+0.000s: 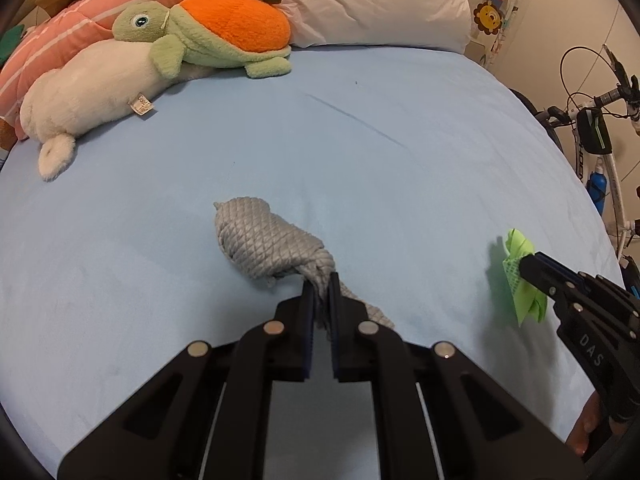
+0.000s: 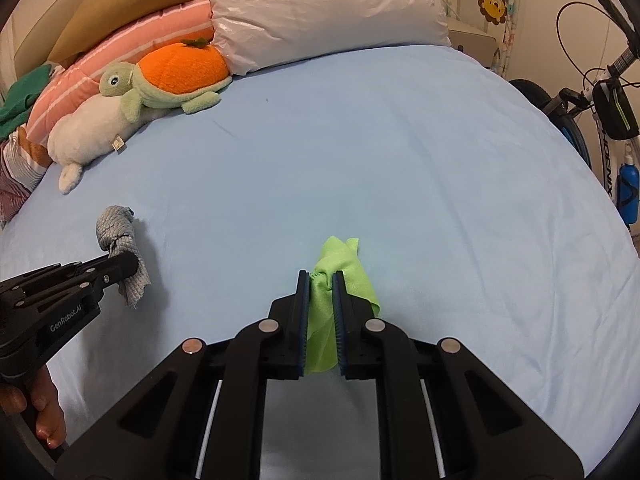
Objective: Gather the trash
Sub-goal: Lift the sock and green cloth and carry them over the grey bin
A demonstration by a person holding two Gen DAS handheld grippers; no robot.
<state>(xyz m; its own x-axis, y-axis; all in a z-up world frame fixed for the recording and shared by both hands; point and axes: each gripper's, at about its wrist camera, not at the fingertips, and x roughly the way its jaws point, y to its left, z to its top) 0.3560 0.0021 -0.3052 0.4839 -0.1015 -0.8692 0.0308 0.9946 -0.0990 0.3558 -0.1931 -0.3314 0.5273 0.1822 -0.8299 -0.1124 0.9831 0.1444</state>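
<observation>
Bed [image 1: 400, 128] with a pale blue sheet fills both of my views. At its head edge a large white pillow [image 2: 328, 12] sits toward the right, and a pink striped pillow [image 2: 160, 32] lies beside it toward the left corner. Off the bed's right edge a bicycle [image 1: 600, 132] stands against the wall.

Along the left part of the head edge a white plush animal [image 1: 92, 88] lies on the sheet, and a green turtle plush with an orange shell [image 1: 224, 28] rests partly on top of it.

Task items — two crumpled cloths, both near the foot edge. The grey quilted cloth [image 1: 264, 240] lies near the middle of the bed in the left wrist view, one twisted end pinched in my left tool [image 1: 321, 286]. Its jaws stand narrow, clamped on that twist, and the bulk of the cloth reaches out ahead of the fingertips over the sheet. Whether it touches the sheet I cannot tell.

The lime green cloth [image 2: 344, 272] is toward the bed's right edge, well apart from the grey one. My right tool [image 2: 320, 280] has it clamped between narrow jaws — fabric bunches up past the tips and hangs down between the pads.

A hand [image 2: 44, 412] shows at the left tool's grip.
</observation>
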